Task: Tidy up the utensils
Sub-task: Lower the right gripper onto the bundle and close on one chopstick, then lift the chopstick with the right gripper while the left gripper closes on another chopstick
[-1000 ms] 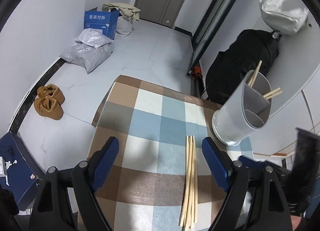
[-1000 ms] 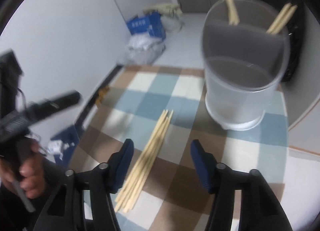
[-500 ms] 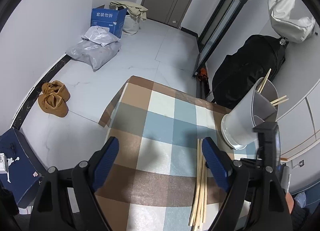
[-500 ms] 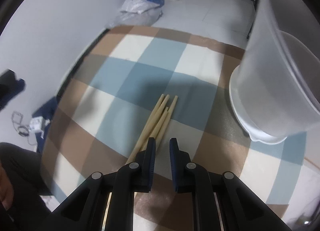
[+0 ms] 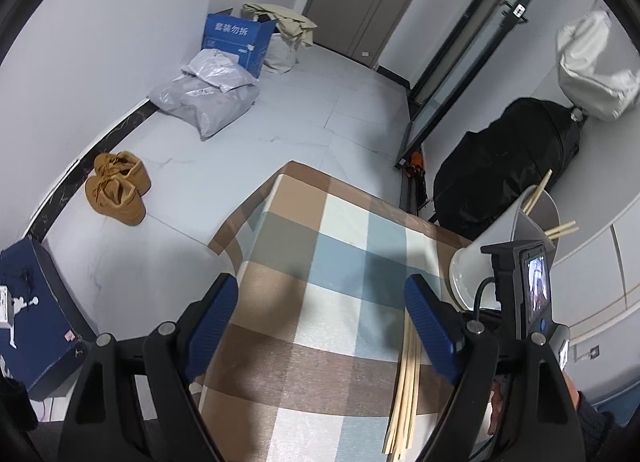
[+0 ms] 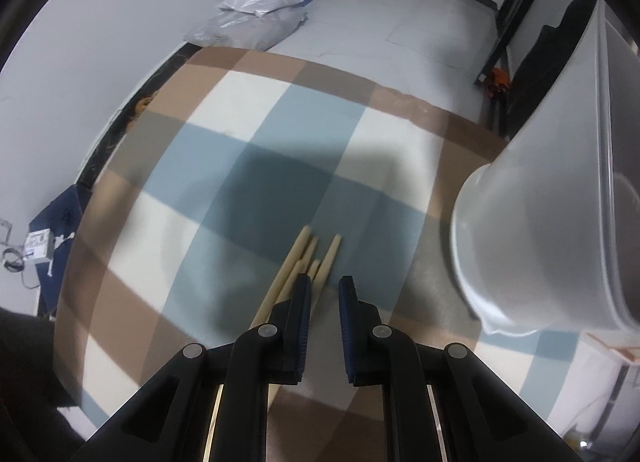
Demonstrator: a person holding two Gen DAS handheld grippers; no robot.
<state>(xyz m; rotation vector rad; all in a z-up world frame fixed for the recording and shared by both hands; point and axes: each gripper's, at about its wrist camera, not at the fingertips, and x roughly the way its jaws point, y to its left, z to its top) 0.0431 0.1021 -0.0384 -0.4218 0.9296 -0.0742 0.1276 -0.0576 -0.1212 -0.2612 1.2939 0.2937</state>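
Our left tongs (image 5: 324, 318) sit at the bottom of their frame, blue pads spread wide apart with nothing between them. Our right tongs (image 6: 325, 298) sit at bottom centre of theirs, pads narrowed to a slim gap, gripping nothing.

- Chopsticks (image 6: 310, 266), right wrist view: lower lengths hidden under the right gripper (image 6: 325, 296); whether the narrow-set jaws pinch any stick cannot be told.
- Chopsticks (image 5: 406, 390), left wrist view: upper ends behind the left gripper's right finger (image 5: 428, 326); lower ends cut off at the bottom edge.
- Utensil holder (image 6: 560, 198): cropped by the right edge of the frame, rim and contents out of sight; in the left wrist view, its base (image 5: 464, 278) is masked by the other gripper's camera unit (image 5: 524, 290).
- Camera unit screen: picture too small to read.
- Blue box (image 5: 238, 38), upper left: smaller print illegible.
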